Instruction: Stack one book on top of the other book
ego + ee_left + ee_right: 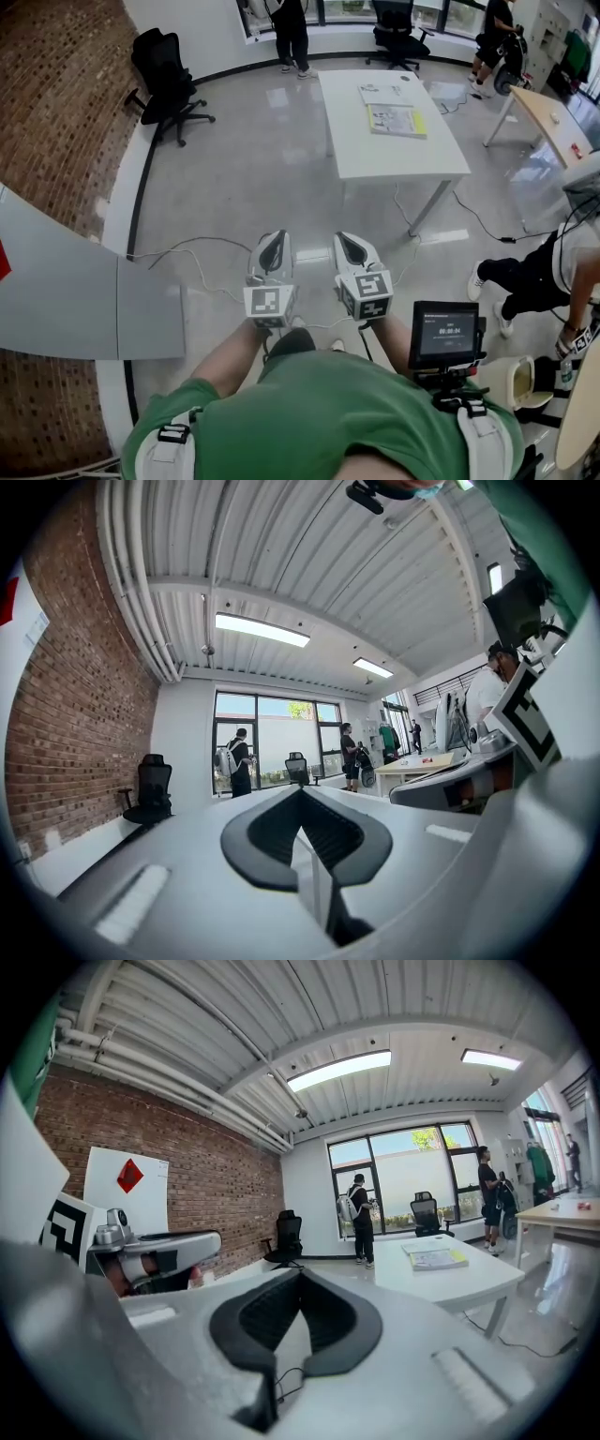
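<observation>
Surface finishes, room ahead
Floor glossy; table ahead of right gripper smooth, matt; books paper; brick wall left of left gripper rough.

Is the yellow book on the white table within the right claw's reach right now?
Probably not: the right claw is near the person, the yellow book on the white table across the floor. Nothing blocks it.
</observation>
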